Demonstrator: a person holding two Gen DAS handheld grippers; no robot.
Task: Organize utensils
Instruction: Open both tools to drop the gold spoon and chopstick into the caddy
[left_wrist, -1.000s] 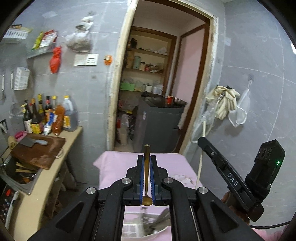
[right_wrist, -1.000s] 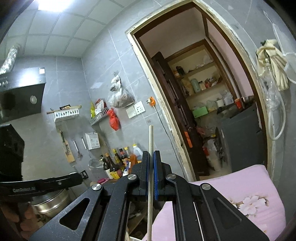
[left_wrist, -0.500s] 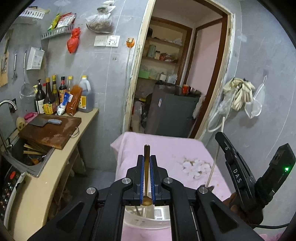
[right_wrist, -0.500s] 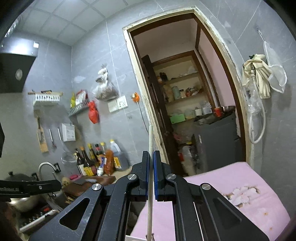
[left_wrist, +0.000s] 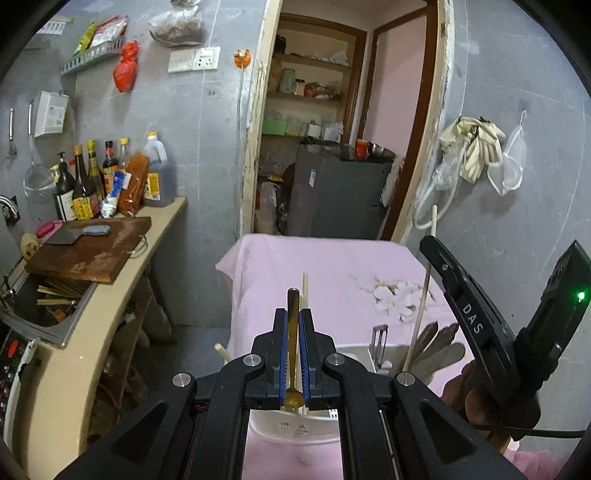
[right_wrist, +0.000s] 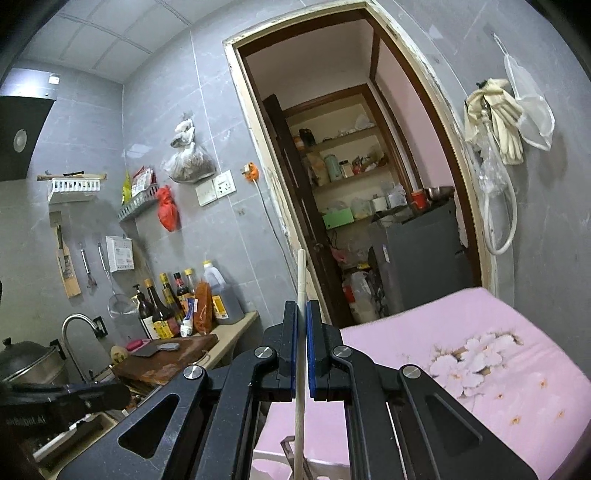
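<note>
Left tool (left_wrist: 293, 332) pinches a dark brown wooden stick (left_wrist: 292, 317); right tool (right_wrist: 302, 332) clamps a pale wooden chopstick (right_wrist: 300, 280), above the white plastic utensil holder (left_wrist: 295, 428) on the pink-clothed table (left_wrist: 332, 266).

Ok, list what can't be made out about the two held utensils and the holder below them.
- Dark brown utensil, left wrist view: its working end is hidden behind the left gripper, so its type is unclear.
- Pale stick, right wrist view: its lower tip runs off the bottom edge.
- White holder, left wrist view: mostly covered by the gripper; compartments unreadable.
- Right gripper: contact with the holder not visible.
</note>
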